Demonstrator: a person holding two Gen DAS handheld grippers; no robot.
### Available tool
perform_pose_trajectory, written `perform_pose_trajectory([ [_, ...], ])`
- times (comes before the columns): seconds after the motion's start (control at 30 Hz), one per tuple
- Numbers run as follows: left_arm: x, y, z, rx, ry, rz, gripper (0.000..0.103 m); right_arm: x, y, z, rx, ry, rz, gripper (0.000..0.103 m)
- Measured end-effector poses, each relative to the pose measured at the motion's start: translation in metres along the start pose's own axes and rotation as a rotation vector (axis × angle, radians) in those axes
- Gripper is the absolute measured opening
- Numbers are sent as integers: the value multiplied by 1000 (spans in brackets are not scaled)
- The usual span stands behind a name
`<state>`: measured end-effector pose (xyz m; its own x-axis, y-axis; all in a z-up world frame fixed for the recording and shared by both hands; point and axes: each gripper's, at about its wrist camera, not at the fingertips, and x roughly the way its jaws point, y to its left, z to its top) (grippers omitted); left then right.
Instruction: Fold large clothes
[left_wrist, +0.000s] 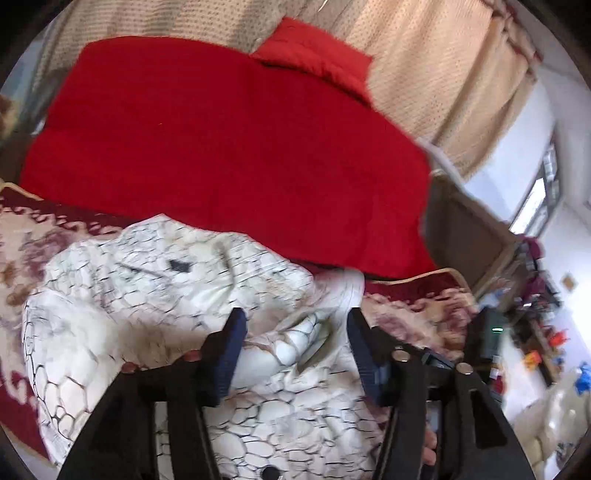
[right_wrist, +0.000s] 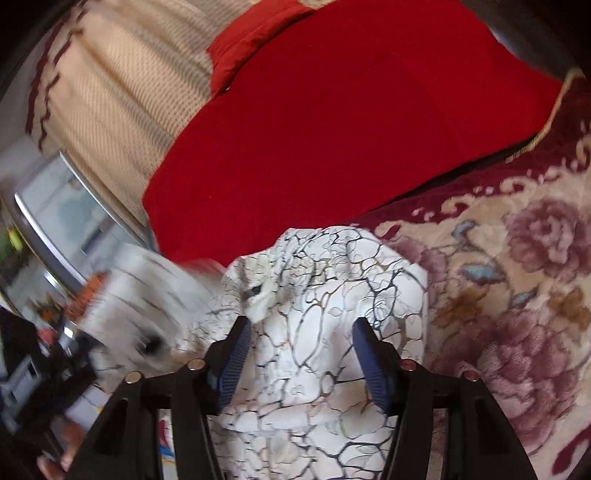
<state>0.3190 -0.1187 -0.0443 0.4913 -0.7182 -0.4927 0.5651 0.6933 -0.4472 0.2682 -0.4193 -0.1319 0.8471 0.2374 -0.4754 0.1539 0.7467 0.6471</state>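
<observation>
Closest to each camera are two black gripper frames with blue ribbed fingers (left_wrist: 229, 354). The left gripper (left_wrist: 295, 328) has its fingers spread wide apart, and nothing is pinched between them; the cloth shows in the gap but lies below, untouched by the pads. The right gripper (right_wrist: 301, 339) is also open, its fingers standing clear on either side of a raised fold of fabric, holding nothing. Directly beneath both lies the garment (right_wrist: 325, 295), white with a dark crackle pattern, bunched and loosely heaped rather than flat, resting on a bed covered by a cream and maroon floral blanket (right_wrist: 517, 288). Just beyond the garment lies a broad red blanket (left_wrist: 221, 147), with a red pillow (left_wrist: 314, 55) at its far edge, and past that a beige patterned curtain (left_wrist: 443, 74). Both views are motion-blurred. The fold looks unfinished. The risk from here is that the soft heap slumps or unfolds now that neither gripper holds it, or that the next pinch catches several layers at once and drags the pile crooked.
</observation>
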Motion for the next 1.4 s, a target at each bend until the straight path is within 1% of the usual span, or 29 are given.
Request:
perform_pose_trajectory([
  [0.07, -18, 17, 7, -35, -25, -58, 86, 2, -4, 2, 46, 20, 57, 68],
  [0.13, -28, 9, -9, -62, -45, -69, 86, 8, -4, 1, 72, 45, 97, 70],
  [0.17, -38, 17, -8, -74, -71, -47, 86, 12, -3, 0, 79, 59, 104, 72],
  [0.2, -47, 23, -8, -85, -99, -8, 86, 12, -4, -2, 83, 69, 103, 73],
  [0.23, -47, 26, -7, -94, -120, 37, 86, 16, -2, -3, 81, 82, 94, 73],
  [0.27, -51, 40, -8, -107, -137, 98, 86, 20, -1, -5, 76, 94, 86, 73],
  [0.4, -55, 105, -22, -202, -148, 309, 86, 44, 4, -9, 70, 156, 68, 73],
  [0.47, -54, 136, -32, -256, -137, 395, 86, 62, 8, -13, 70, 203, 47, 73],
  [0.57, -42, 161, -49, -288, -106, 478, 86, 86, 13, -26, 70, 313, 55, 74],
  [0.6, -38, 166, -52, -293, -89, 490, 86, 90, 20, -32, 32, 328, 25, 74],
  [0.67, -27, 167, -56, -284, -49, 513, 86, 93, 36, -40, -88, 315, -39, 74],
  [0.7, -24, 166, -56, -272, -44, 516, 86, 93, 49, -48, -170, 321, -71, 67],
  [0.73, -23, 163, -55, -253, -45, 520, 86, 93, 54, -53, -202, 332, -77, 57],
  [0.77, -23, 161, -57, -234, -48, 530, 86, 95, 62, -61, -257, 360, -79, 28],
  [0.8, -25, 156, -55, -206, -55, 544, 86, 95, 67, -66, -288, 369, -84, 26],
  [0.83, -23, 156, -56, -189, -65, 553, 86, 92, 69, -67, -306, 355, -93, 21],
  [0.87, -27, 153, -55, -176, -81, 560, 86, 87, 75, -68, -342, 329, -98, 17],
  [0.93, -34, 151, -54, -162, -129, 563, 86, 75, 89, -59, -396, 263, -71, 7],
  [1.0, -39, 150, -52, -157, -177, 569, 86, 60, 101, -47, -413, 176, -65, 7],
  [1.03, -40, 149, -49, -156, -196, 580, 86, 52, 106, -37, -416, 115, -63, 7],
  [1.07, -40, 148, -48, -155, -201, 581, 86, 47, 108, -30, -414, 79, -65, 7],
  [1.1, -38, 148, -47, -152, -199, 580, 86, 42, 108, -17, -401, 22, -73, 7],
  [1.17, -27, 148, -46, -144, -176, 590, 86, 46, 103, 0, -377, -12, -104, 7],
  [1.2, -21, 148, -45, -140, -160, 595, 86, 55, 91, 10, -345, -29, -163, 7],
  [1.23, -12, 148, -45, -132, -129, 600, 86, 63, 85, 12, -321, -28, -196, 8],
  [1.27, -2, 149, -46, -125, -94, 614, 86, 75, 68, 16, -276, -8, -232, 8],
  [1.33, 16, 152, -48, -118, -27, 656, 86, 103, 27, 19, -167, 102, -284, 12],
  [1.37, 21, 153, -48, -120, -8, 670, 86, 115, 11, 18, -97, 166, -299, 12],
  [1.4, 24, 154, -48, -130, 6, 686, 86, 119, -1, 18, -27, 194, -272, 13],
])
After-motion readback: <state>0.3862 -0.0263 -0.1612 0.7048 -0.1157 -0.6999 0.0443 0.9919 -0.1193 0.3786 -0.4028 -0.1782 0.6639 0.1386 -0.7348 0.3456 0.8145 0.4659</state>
